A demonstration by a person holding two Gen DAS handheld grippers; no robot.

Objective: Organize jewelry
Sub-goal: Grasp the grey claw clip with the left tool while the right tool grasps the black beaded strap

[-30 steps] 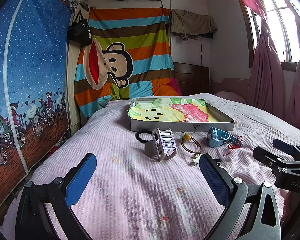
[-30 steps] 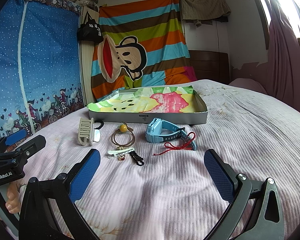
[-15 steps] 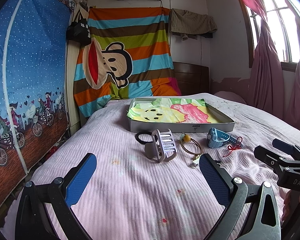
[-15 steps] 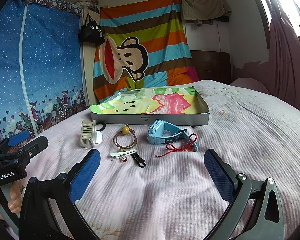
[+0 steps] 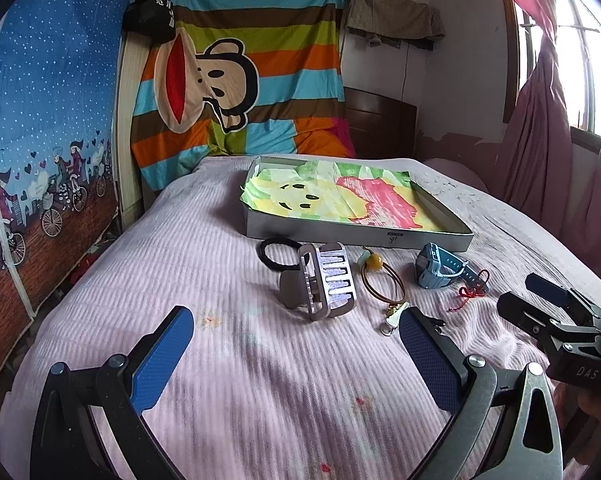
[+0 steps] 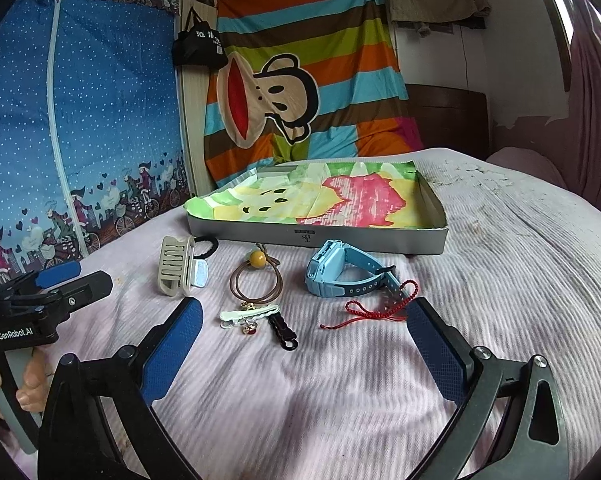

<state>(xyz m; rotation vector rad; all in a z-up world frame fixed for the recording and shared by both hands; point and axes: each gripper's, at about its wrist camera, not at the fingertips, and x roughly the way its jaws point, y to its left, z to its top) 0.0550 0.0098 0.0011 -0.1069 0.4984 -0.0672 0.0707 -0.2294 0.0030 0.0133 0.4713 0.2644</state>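
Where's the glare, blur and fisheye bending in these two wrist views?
Left wrist view: window at upper right blown out, bedspread streaked with blur near the left gripper, wall hanging bowed at the left edge. Right wrist view: glare only in the top right corner, jewelry sharp, blue watch crisp, box edges curved.

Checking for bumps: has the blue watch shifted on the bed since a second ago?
No. The blue watch sits just before the tray's front wall, as earlier.

Hair claw (image 6: 176, 266), bead loop (image 6: 256, 280), watch (image 6: 332, 276) left-to-right before the tray (image 6: 320, 236).
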